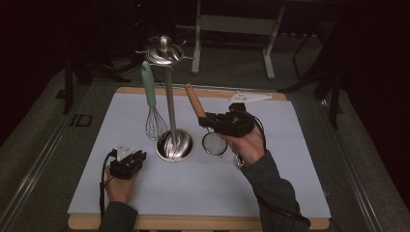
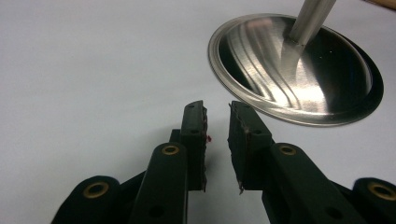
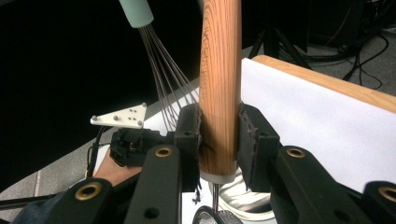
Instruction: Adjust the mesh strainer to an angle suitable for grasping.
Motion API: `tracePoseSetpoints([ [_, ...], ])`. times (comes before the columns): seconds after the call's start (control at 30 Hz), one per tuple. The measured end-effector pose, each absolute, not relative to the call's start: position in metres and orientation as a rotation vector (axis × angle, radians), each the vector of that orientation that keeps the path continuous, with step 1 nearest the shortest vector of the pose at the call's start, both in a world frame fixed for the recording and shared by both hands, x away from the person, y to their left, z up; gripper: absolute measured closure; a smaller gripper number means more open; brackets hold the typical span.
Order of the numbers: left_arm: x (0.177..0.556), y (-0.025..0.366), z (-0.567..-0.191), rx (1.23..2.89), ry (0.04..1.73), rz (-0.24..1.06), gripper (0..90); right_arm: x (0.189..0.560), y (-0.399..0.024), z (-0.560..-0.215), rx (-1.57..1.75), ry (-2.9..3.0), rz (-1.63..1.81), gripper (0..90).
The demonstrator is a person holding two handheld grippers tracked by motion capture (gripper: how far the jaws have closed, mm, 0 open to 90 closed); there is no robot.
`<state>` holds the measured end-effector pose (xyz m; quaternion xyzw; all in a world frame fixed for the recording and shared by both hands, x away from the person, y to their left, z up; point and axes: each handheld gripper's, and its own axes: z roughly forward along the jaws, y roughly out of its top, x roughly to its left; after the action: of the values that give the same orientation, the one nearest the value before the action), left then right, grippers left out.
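the right gripper (image 1: 209, 121) clamps the wooden-handled small mesh strainer (image 1: 214, 143) low on its stiff, light handle, a sound hold; the left gripper (image 2: 217, 122) sits slightly apart, empty.

Stand base (image 2: 299, 70) polished metal, mirror-glossy, faint brushed swirl lines; pole (image 1: 170, 104) same shiny steel, top cap (image 1: 164, 50) too. Whisk (image 1: 153, 104): thin bright wire loops, handle looks matt mint plastic or silicone, can't tell which. Strainer (image 1: 214, 143): fine metal mesh, handle (image 3: 220, 84) varnished wood with clear grain, slight sheen, pale collar at end. Bench (image 1: 203, 222) bare wood edge, covered by smooth matt white sheet (image 1: 203, 183), paper-ish. Both tools (left (image 2: 217, 128), right (image 3: 219, 140)) matt black plastic, brass-looking rivets, pads (image 2: 243, 135) rough and scuffed.
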<state>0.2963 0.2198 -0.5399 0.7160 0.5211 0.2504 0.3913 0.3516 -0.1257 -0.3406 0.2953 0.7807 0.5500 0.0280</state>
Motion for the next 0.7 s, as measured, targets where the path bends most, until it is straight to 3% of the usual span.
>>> tracePoseSetpoints([
  [0.7, 0.297, 0.219, -0.540, 1.826, 1.322, 0.636, 76.5, 0.345, -0.133, -0.318, 0.834, 2.380, 1.736, 71.7],
])
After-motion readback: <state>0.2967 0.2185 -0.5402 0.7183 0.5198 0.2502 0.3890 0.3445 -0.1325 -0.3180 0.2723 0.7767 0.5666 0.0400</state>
